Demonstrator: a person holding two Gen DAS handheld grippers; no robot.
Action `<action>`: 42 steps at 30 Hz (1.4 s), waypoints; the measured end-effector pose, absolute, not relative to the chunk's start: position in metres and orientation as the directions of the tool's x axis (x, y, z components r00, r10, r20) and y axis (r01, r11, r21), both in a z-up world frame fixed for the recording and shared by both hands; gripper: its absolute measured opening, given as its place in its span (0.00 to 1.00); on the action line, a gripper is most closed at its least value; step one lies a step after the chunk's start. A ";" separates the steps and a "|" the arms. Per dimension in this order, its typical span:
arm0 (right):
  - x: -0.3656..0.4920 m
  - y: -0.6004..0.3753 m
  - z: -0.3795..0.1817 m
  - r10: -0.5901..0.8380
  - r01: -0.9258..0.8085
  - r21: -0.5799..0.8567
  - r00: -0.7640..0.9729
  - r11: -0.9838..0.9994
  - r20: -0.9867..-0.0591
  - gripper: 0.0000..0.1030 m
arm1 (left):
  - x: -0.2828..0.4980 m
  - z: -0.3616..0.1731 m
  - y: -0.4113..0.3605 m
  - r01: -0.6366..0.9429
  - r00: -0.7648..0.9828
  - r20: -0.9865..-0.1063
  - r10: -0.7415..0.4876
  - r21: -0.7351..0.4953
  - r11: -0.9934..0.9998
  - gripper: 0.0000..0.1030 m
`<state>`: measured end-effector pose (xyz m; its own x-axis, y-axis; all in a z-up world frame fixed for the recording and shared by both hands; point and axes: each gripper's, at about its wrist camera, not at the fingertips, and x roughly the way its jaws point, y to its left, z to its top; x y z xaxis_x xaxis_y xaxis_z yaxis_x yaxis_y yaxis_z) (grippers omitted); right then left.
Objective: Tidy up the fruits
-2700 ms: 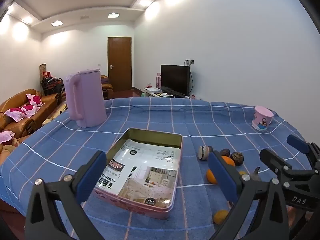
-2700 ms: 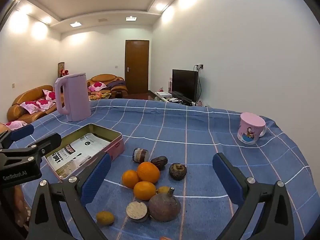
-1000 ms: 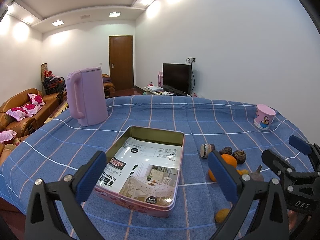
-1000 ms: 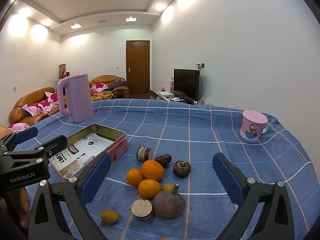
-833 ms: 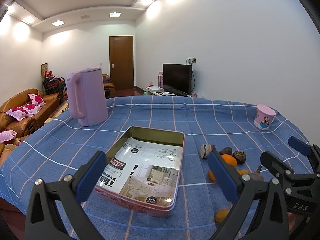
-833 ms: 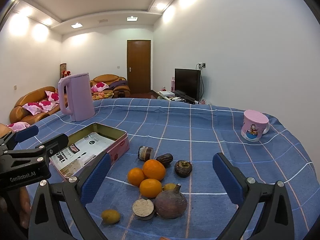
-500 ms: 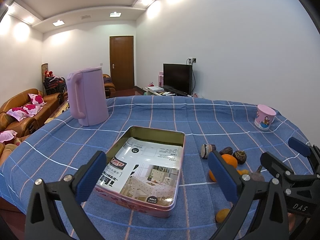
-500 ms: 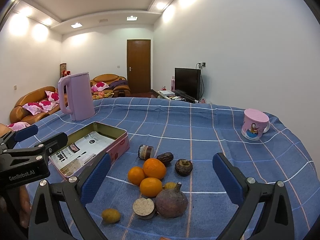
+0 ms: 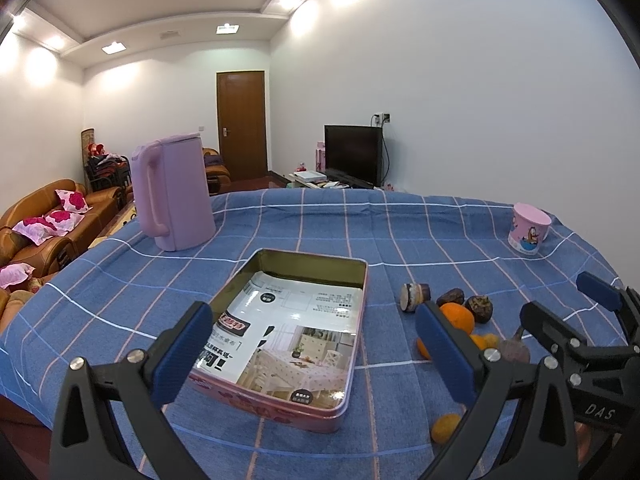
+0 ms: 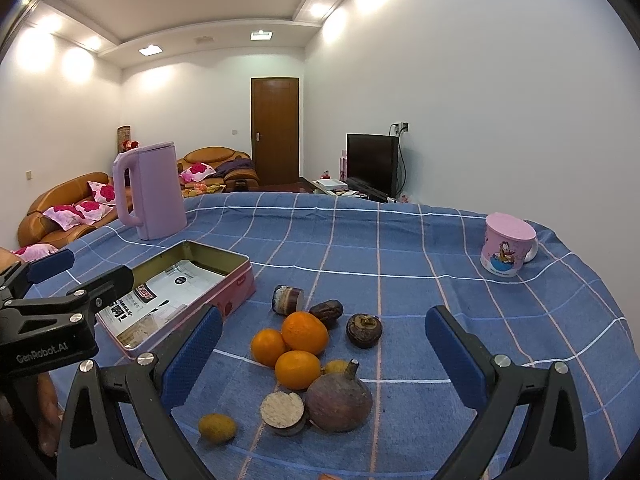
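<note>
Right claw: the right claw [image 10: 322, 354], black-framed with blue pads, hangs wide open and empty above the fruit pile, touching nothing.
Left claw: the left claw [image 9: 312, 346], same build, is also spread open and empty, hovering over the near end of the tin.
Fruit pile: three round oranges [image 10: 298, 344] sit touching one another on the worktop, right of the tin. Just in front lie a large purple-brown bulb-shaped fruit with a stem [image 10: 339, 402], a dark round fruit cut to show a pale face [image 10: 282, 408], and a small yellow-green oval fruit [image 10: 217, 428] a little apart.
Behind the oranges: a cut dark cylinder-shaped piece [image 10: 287, 300], a wrinkled dark oval fruit [image 10: 327, 312] and a round dark brown fruit [image 10: 363, 330].
Container: an open rectangular pink metal tin [image 9: 362, 276], lined with printed paper, holds no fruit yet.
Worktop: a blue checked tablecloth [image 10: 400, 248] covers it.
Bystanders: a tall lilac plastic jug [image 9: 172, 196] stands beyond the tin; a pink cartoon mug [image 10: 506, 250] stands well apart, far right.
Risk, rolling: the oranges lean on each other, so pinching one would likely nudge its neighbours away across the cloth.
Risk, slipping: round skins may squirt from flat pads if gripped off-centre.
Risk, collision: both claws are near each other, so a carry toward the tin could clip the left claw or the tin's rim.
</note>
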<state>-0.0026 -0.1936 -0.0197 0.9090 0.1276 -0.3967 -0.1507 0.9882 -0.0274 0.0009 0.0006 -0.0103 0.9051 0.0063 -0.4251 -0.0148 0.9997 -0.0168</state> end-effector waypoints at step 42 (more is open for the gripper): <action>0.019 -0.227 -0.073 0.186 -0.158 0.099 0.813 0.982 -0.552 0.71 | -0.012 -0.091 -0.079 0.304 0.751 -0.618 -0.234 0.009 0.953 0.59</action>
<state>0.0194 -0.2273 -0.0728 0.8126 0.1864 -0.5523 -0.1581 0.9824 0.0991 -0.0116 -0.0790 -0.0910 0.7509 -0.2343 -0.6175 0.3043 0.9525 0.0086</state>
